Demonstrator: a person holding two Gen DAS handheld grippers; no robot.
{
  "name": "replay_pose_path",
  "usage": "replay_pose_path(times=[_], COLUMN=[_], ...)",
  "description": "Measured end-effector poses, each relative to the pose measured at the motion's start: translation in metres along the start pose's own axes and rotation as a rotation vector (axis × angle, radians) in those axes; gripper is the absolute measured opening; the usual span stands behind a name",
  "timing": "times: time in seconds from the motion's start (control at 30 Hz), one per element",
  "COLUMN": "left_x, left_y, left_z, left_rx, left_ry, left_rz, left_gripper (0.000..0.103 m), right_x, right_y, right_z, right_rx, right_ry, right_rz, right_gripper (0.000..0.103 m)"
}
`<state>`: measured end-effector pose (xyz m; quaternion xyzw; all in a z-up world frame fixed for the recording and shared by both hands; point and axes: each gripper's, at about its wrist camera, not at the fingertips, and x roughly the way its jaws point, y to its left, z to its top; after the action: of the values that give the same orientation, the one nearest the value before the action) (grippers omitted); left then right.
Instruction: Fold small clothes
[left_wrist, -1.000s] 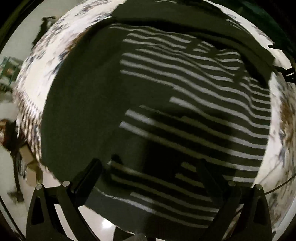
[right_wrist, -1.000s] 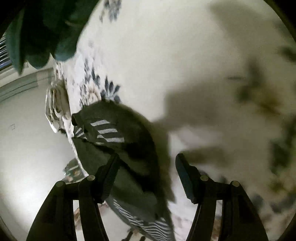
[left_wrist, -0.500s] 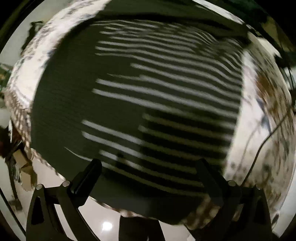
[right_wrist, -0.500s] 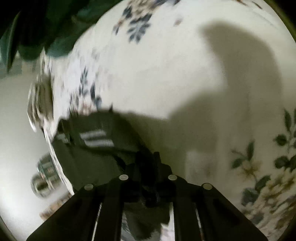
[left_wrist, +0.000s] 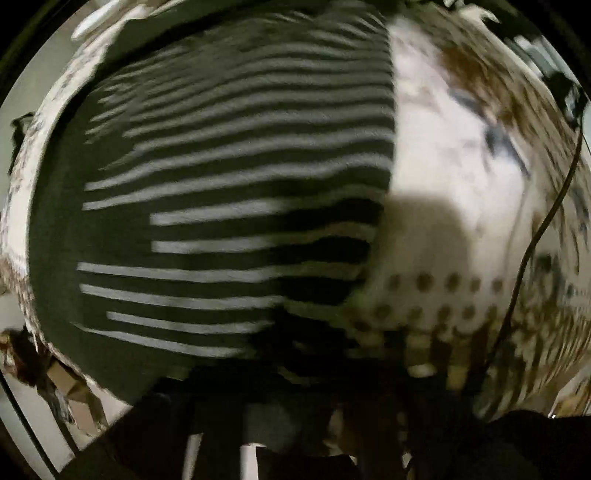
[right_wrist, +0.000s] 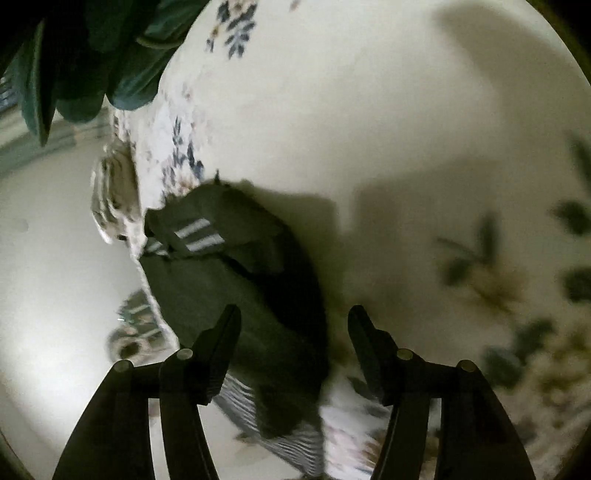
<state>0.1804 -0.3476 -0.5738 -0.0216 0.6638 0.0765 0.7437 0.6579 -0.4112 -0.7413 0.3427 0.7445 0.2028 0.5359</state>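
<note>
Striped dark garment (left_wrist: 229, 206) lies flat on a floral bedsheet (left_wrist: 454, 177), filling most of the left wrist view. Nearest the lens, the left gripper (left_wrist: 295, 373) has just closed to almost nothing, apparently at the garment's near edge, though blur hides any pinch. In the right wrist view, the right gripper (right_wrist: 293, 332) has just been opening; its 2 fingers (right_wrist: 221, 339) stand apart above a folded dark part (right_wrist: 236, 273), touching nothing. Beyond lies bare sheet (right_wrist: 369, 129).

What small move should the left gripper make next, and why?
Probably lift the left gripper slightly: its jaws are shut at the striped shirt's near corner, but blur hides whether cloth is caught. A small lift would show that before folding across the flowered sheet.
</note>
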Motion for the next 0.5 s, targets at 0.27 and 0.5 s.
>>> replay_pose_path(times=[0.27,0.5], left_x=[-0.053,-0.1], left_y=[0.041,0.101], left_z=[0.005,0.018], left_rx=[-0.107,-0.195], left_ry=[-0.071,-0.144], left_rz=[-0.07,-0.147], left_gripper=[0.005,0.005], right_x=[0.038,0.009], right_y=[0.018,0.103], right_z=[0.009,-0.017], right_rx=[0.062,-0.034], right_ry=[-0.036,-0.103], right_rz=[0.023,-0.151], right_gripper=[0.013,0.012])
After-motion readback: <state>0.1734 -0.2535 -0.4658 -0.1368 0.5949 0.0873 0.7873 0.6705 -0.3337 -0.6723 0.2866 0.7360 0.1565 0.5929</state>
